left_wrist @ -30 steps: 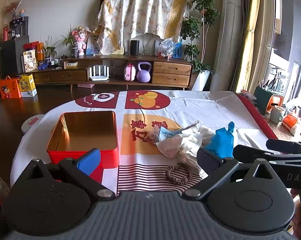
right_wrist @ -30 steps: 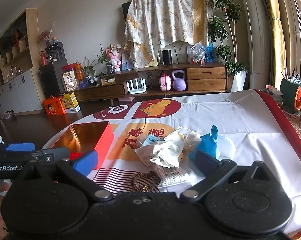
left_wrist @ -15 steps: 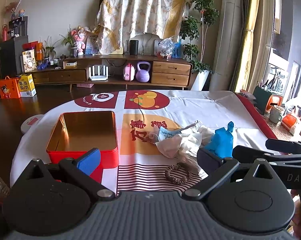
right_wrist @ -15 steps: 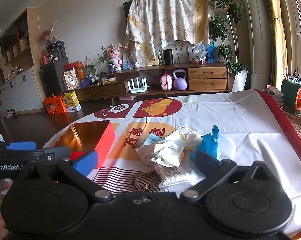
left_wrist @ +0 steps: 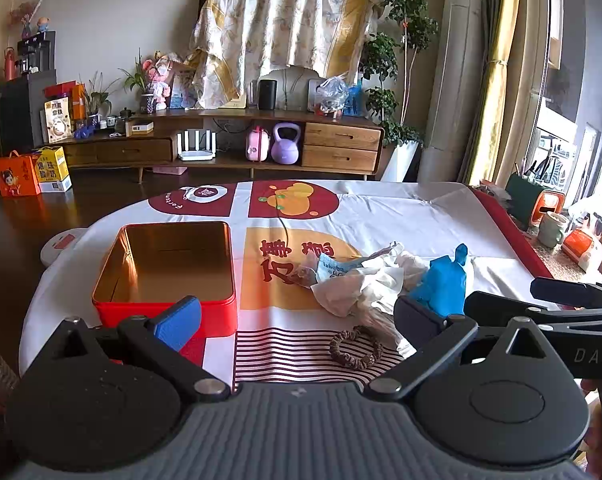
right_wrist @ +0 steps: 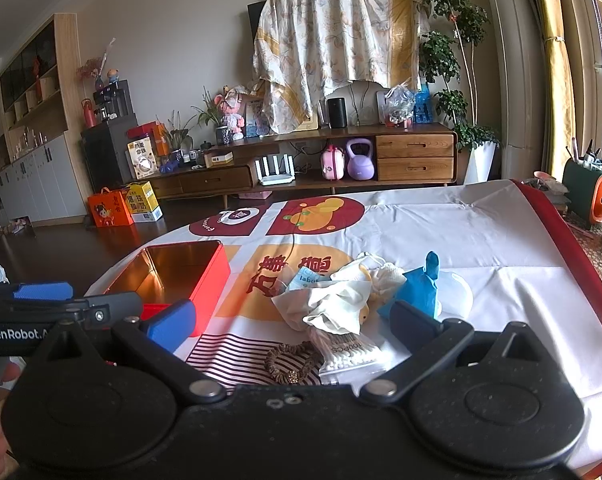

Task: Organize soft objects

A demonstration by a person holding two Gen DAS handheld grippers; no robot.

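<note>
Right then, both grippers were empty, with their fingers spread wide apart. The left gripper (left_wrist: 297, 316) hung low over the near edge of the worktop (left_wrist: 401, 216). The right gripper (right_wrist: 293, 320) hung just beside it, also holding nothing.

Just past the fingers lay a brown hair tie (left_wrist: 355, 347) on the red stripes of the cloth. It looked light and stretchy. I think a pinch on one side of the ring would lift it, though it could slip off smooth fingers.

Next to it, seen from the right camera, was a clear packet of cotton swabs (right_wrist: 351, 354). The plastic looked slick and crinkly, so a corner might be the best place to grab.

A bit farther lay a heap of soft things. On top was a crumpled white cloth (left_wrist: 361, 286). It looked floppy and very light. A pinch on a raised fold near the middle would likely bring most of it up, but other bits could come along with it.

Touching the heap on the right was a blue glove (left_wrist: 441, 286), thin and rubbery, with one finger poking up. That finger looked easy to take hold of.

Well apart on the left sat the red tin (left_wrist: 165, 268), open and bare inside. The soft things probably belonged in there.
</note>
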